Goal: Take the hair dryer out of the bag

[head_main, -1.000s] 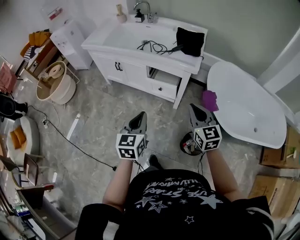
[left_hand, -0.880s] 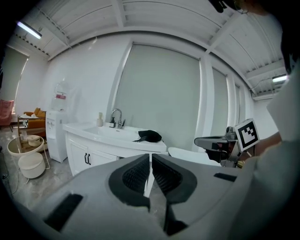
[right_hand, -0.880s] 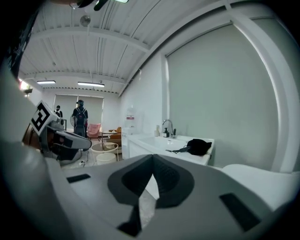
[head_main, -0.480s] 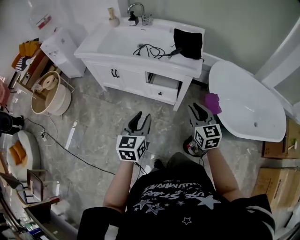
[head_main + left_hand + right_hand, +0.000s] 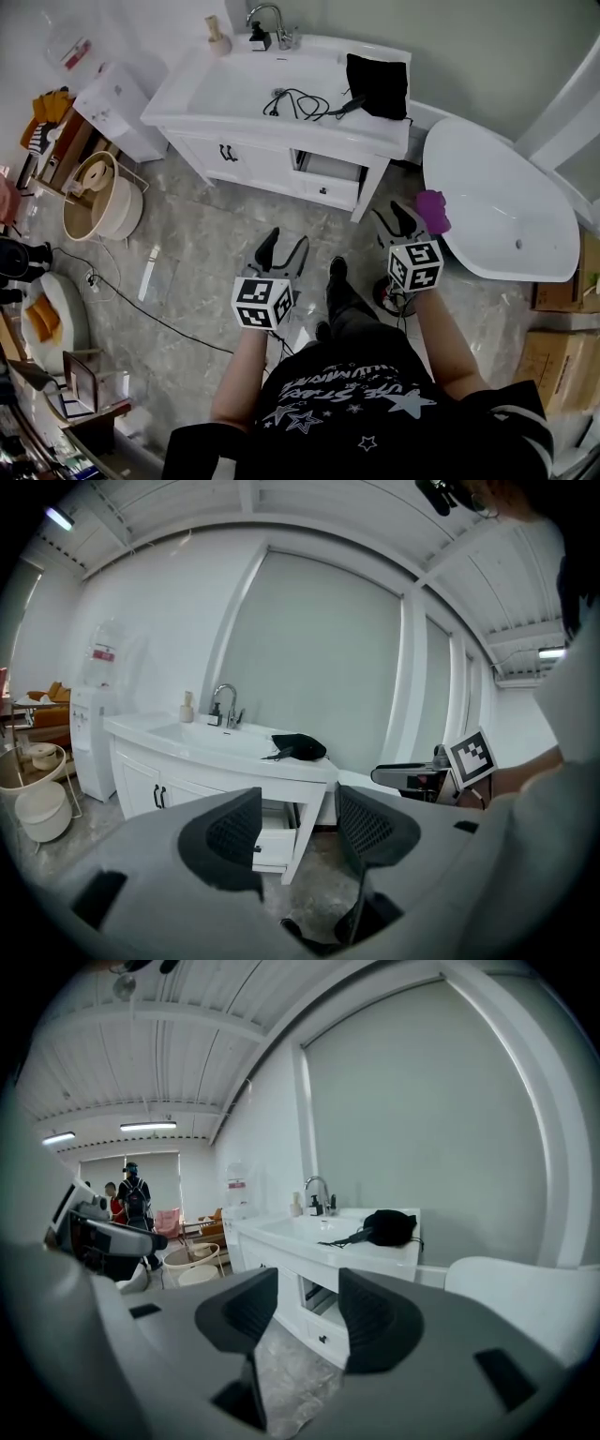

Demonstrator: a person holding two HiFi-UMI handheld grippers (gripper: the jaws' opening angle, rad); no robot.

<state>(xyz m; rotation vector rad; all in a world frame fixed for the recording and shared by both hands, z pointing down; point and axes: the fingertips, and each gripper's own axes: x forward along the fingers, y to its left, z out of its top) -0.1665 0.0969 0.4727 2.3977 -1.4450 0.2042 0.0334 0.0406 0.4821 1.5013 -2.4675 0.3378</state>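
A black bag (image 5: 378, 84) lies on the right end of the white vanity top (image 5: 234, 94). The hair dryer's black handle (image 5: 352, 98) sticks out of it, and its cord (image 5: 298, 99) trails toward the basin. Both grippers hang over the floor, well short of the vanity. My left gripper (image 5: 284, 246) has its jaws opening with nothing between them. My right gripper (image 5: 394, 217) is opening too, also empty. The bag shows beyond the jaws in the left gripper view (image 5: 300, 747) and in the right gripper view (image 5: 389, 1227).
A white bathtub (image 5: 502, 216) stands to the right, with a purple thing (image 5: 433, 211) at its near end. A round basket (image 5: 98, 192) and a white cabinet (image 5: 112, 108) stand to the left. A cable (image 5: 141, 300) crosses the floor. A vanity drawer (image 5: 323, 169) is pulled out.
Both grippers have gone from shut to open and moved forward toward the vanity. The person has stepped closer, with one foot now showing between the grippers.
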